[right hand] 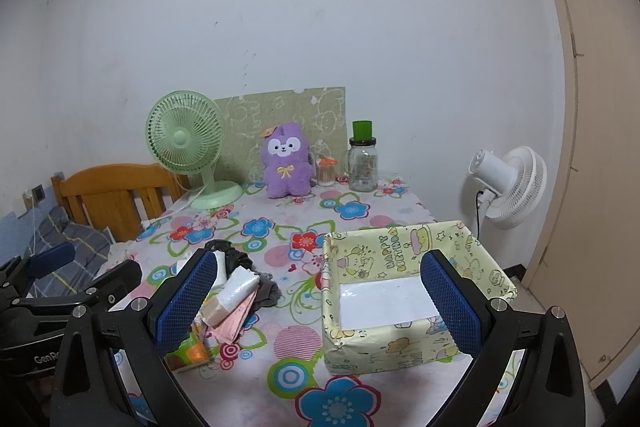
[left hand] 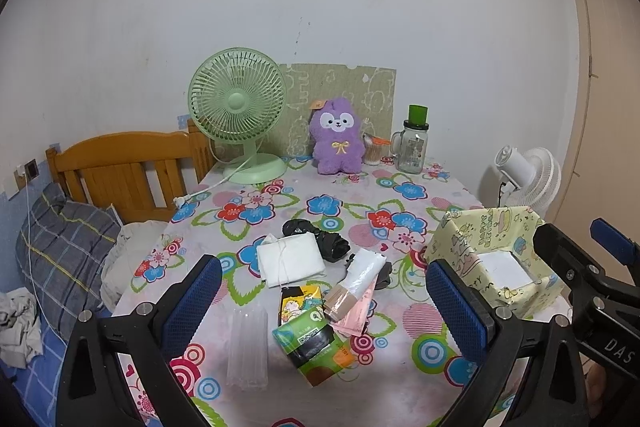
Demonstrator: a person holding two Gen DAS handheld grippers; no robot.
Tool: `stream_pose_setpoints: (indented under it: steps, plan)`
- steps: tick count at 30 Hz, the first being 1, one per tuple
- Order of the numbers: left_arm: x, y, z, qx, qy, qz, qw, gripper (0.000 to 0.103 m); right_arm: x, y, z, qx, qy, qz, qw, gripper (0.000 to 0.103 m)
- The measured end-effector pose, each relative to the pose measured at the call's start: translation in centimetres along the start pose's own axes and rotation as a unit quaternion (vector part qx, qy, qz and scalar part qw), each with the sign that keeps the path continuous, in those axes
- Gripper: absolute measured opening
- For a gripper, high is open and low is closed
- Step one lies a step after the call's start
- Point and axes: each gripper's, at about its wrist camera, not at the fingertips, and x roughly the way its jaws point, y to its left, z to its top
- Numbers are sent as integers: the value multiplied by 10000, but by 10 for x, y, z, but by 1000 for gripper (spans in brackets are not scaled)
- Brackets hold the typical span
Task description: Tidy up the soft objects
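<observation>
A pile of soft items lies mid-table: a white folded cloth (left hand: 290, 259), a black cloth (left hand: 320, 239), a white plastic packet (left hand: 366, 269), pink packets (left hand: 356, 315) and a green tissue pack (left hand: 312, 341). My left gripper (left hand: 326, 307) hovers open above the pile's near side, holding nothing. To the right stands a yellow cartoon-print box (right hand: 376, 259) with a white bottom. My right gripper (right hand: 318, 303) is open over the box's left wall, with the pile (right hand: 236, 291) by its left finger. A purple plush toy (left hand: 338, 135) sits upright at the back.
A green desk fan (left hand: 238, 111), a glass jar with a green cap (left hand: 414, 143) and a small cup of sticks (left hand: 374, 153) line the table's back edge. A clear plastic sleeve (left hand: 247, 347) lies front left. A bed with pillow (left hand: 64, 247) is at left, a white fan (right hand: 508, 187) at right.
</observation>
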Motion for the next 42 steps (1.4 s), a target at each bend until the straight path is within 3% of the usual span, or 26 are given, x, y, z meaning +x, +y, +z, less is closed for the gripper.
stream_pose_setpoints:
  steps: [20, 42]
  plan:
    - [15, 3, -2, 23, 117, -13, 9999, 103, 20, 0, -1, 92, 42, -184, 9998, 103]
    - [76, 46, -28, -83, 1048, 127, 9944, 96, 77, 41, -20, -4, 770, 162, 9969, 97]
